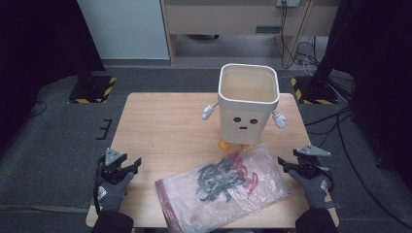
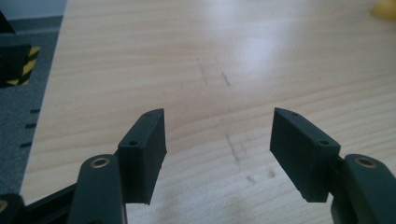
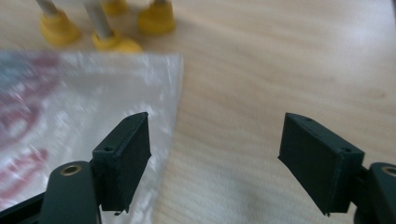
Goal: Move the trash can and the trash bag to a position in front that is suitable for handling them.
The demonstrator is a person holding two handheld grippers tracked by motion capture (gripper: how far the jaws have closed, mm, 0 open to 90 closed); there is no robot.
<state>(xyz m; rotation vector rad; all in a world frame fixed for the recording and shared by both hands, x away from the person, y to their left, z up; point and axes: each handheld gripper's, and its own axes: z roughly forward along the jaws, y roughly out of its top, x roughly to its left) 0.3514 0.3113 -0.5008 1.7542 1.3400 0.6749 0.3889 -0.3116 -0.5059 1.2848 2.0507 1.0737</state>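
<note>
So there's a clear plastic bag [image 1: 224, 187] with dark and red printing lying flat on the wooden table [image 1: 160, 126], toward the near edge and a bit right of the middle. Right behind it stands a cream bin [image 1: 248, 104] shaped like a little character, with a face, stubby arms and yellow feet [image 3: 112, 28]; the bag's far corner sits just in front of those feet.

The right gripper [image 1: 286, 166] hovers at the bag's right end, really close to that corner. From the right gripper view its jaws are spread wide with nothing between them, and the bag [image 3: 70, 126] edge lies under and just past the left jaw, the rest of the gap showing bare wood.

The left gripper [image 1: 130, 166] is off to the left of the bag, clearly apart from it. Its jaws are wide open too, gripping nothing, just plain tabletop [image 2: 224, 60] in front of them.
</note>
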